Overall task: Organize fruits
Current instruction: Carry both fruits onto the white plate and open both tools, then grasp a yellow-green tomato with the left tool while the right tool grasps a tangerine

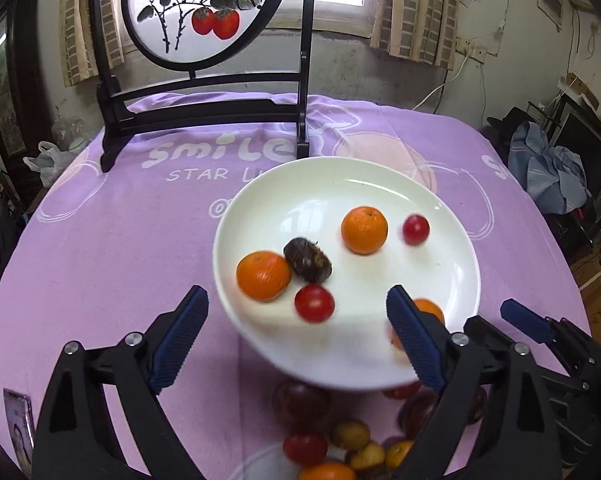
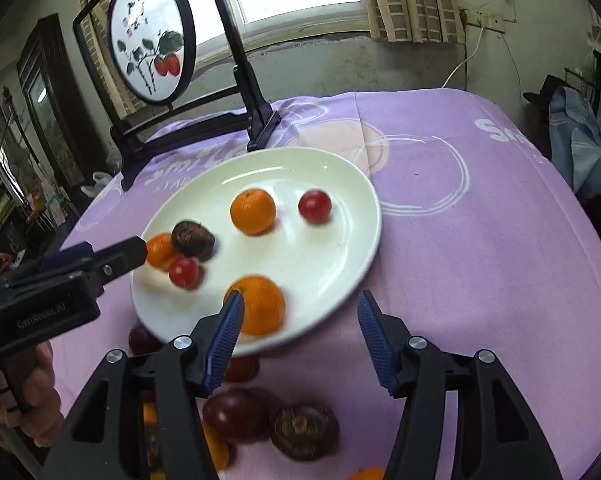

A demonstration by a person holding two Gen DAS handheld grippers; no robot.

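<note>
Purple cloth [image 1: 112,240]; plate [image 1: 320,184] (tilted).

Bare purple tabletop [image 2: 480,248] lies right of the plate [image 2: 340,264], and more to its left. The screen stand [image 1: 204,108] blocks the far edge just behind the plate. Loose fruit [image 2: 260,420] crowds the near side. Inside the plate, bare room lies between the orange [image 1: 363,230] and the near rim
</note>
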